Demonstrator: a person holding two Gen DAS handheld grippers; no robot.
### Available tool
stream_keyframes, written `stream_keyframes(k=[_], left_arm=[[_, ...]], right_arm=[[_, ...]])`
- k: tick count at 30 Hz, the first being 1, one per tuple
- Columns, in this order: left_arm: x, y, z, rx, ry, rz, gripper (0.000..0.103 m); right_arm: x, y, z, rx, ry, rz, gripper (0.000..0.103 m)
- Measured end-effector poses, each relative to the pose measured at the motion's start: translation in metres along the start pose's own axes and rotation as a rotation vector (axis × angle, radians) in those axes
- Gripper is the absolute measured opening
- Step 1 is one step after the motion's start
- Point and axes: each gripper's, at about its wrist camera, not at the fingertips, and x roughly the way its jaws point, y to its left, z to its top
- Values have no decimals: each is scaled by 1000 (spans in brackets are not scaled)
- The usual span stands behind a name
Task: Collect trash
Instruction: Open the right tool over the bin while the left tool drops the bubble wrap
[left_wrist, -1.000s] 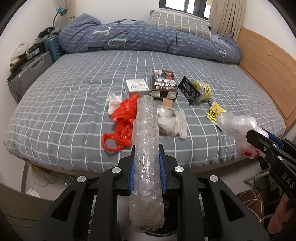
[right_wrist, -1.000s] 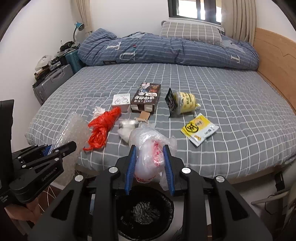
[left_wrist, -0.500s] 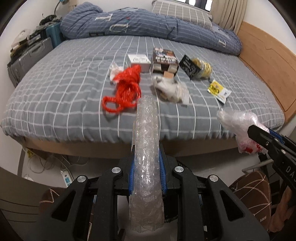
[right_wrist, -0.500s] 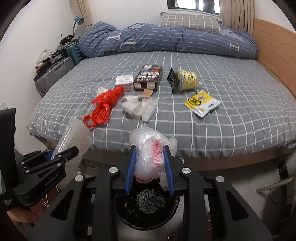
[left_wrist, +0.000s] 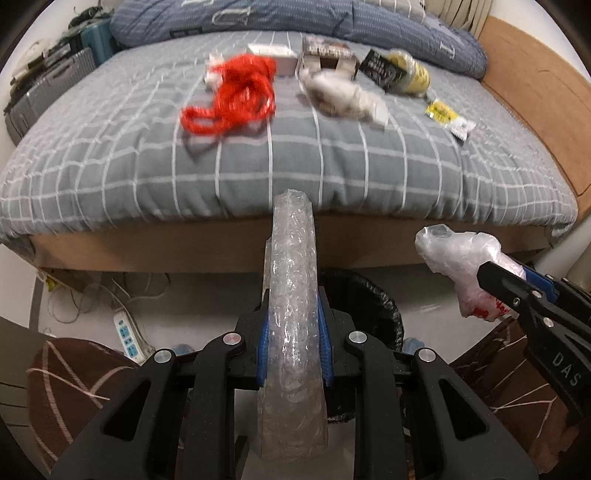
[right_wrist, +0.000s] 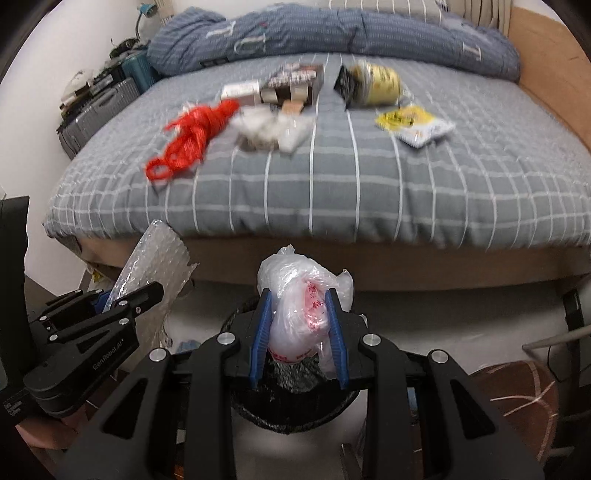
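Crumpled clear plastic bag with red print (right_wrist: 303, 310) — pinched between the blue pads of the right gripper (right_wrist: 300, 334), directly above the round bin lined with a black bag (right_wrist: 291, 410) on the floor at the foot of the bed. Held over the mouth so that it should drop straight in once let go; that is my reading of the pose.

Long roll of clear bubble wrap (left_wrist: 293, 325) — clenched at its middle by the left gripper (left_wrist: 293, 343), jaws squeezed nearly together on the soft roll. It stands up past the fingertips and trails below them. From the left wrist view the bin's dark rim (left_wrist: 384, 310) sits just behind and to the right of the roll, so this piece is beside the opening rather than squarely over it. A grip at mid-length probably keeps the floppy roll from folding.

Both grippers tilt steeply down, side by side, near each other.

Still on the grey checked bedsheet (right_wrist: 369, 192), well apart from the bin: a tangled red plastic bag (right_wrist: 192, 138), a wad of whitish crumpled wrapping (right_wrist: 269, 131), a yellow snack packet (right_wrist: 413, 123), a yellow-and-black pouch (right_wrist: 369, 86), a dark printed box (right_wrist: 295, 85). More collecting to do, I judge.
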Motion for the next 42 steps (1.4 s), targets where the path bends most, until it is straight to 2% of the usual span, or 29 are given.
stream_keyframes(k=[7,13,17,23,27,29,31,36,42], left_arm=[[41,9,-12,-6,83,5,20],[68,25,-16,-21,131,25,20],[76,40,-17,-54,155,29,20],[79,54,-9,-67,148,51,20],[82,60,-10,-77,158,52,20],[83,57,-11,-77,163,49,20],[86,53,-11,-72,169,44,20],[101,39,-14,-46,188,22,20],[122,8,-19,2,226,-4,20]], right_arm=[[45,2,-15,-5,94,13,28],[81,8,-14,-6,166,22,28],[101,17,-16,-24,200,32,28],[124,37,-17,-60,239,45,28],[131,40,-16,-54,244,46,32],[131,36,-19,-51,246,41,37],[130,28,-21,-45,241,31,49],[126,3,-21,-10,219,-3,71],[116,-33,-24,21,192,-63,86]])
